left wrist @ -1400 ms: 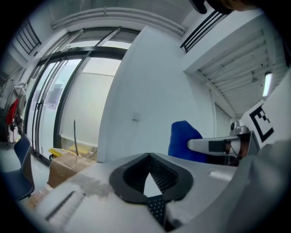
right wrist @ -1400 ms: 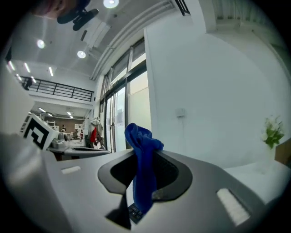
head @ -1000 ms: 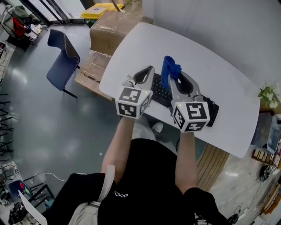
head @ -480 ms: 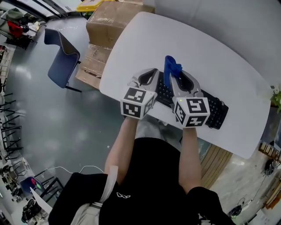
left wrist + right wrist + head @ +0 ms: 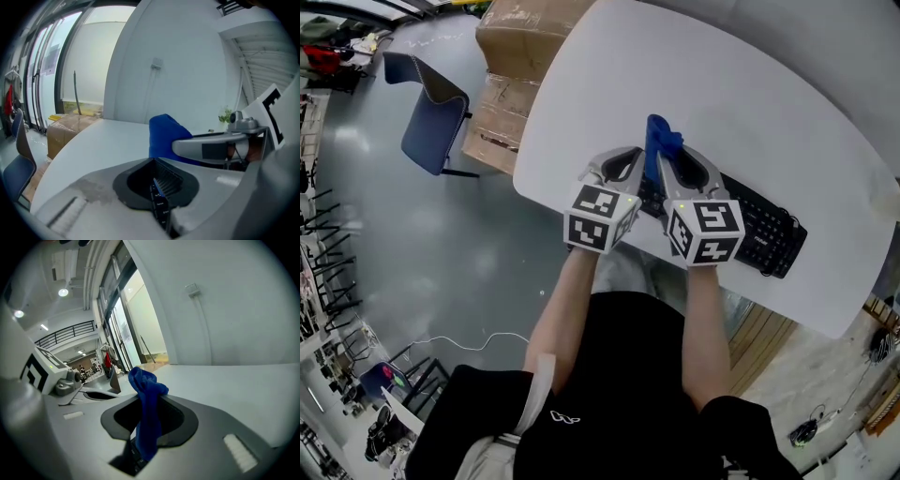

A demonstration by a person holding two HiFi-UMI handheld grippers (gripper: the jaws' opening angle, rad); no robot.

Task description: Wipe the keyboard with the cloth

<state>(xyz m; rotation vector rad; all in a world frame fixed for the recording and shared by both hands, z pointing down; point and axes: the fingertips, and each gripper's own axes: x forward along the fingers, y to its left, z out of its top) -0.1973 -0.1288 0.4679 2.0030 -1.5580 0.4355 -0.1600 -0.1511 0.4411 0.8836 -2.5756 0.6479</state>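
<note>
A black keyboard (image 5: 764, 230) lies along the near edge of the white table (image 5: 750, 103). My right gripper (image 5: 667, 161) is shut on a blue cloth (image 5: 659, 142), which sticks up past the jaw tips over the keyboard's left part. In the right gripper view the cloth (image 5: 147, 399) hangs between the jaws, with keyboard keys (image 5: 133, 458) showing below it. My left gripper (image 5: 625, 155) is right beside it at the keyboard's left end, shut with nothing held. The left gripper view shows its jaws (image 5: 152, 161) closed and the cloth (image 5: 164, 136) just beyond.
Cardboard boxes (image 5: 520, 42) stand off the table's far left corner, with a blue chair (image 5: 427, 112) on the grey floor beside them. A small plant (image 5: 226, 116) sits at the table's far right. The person's body is against the near edge.
More of the keyboard's right half now shows beside the right gripper. Both grippers sit nearer its left end, still side by side. The cloth stays clamped.
</note>
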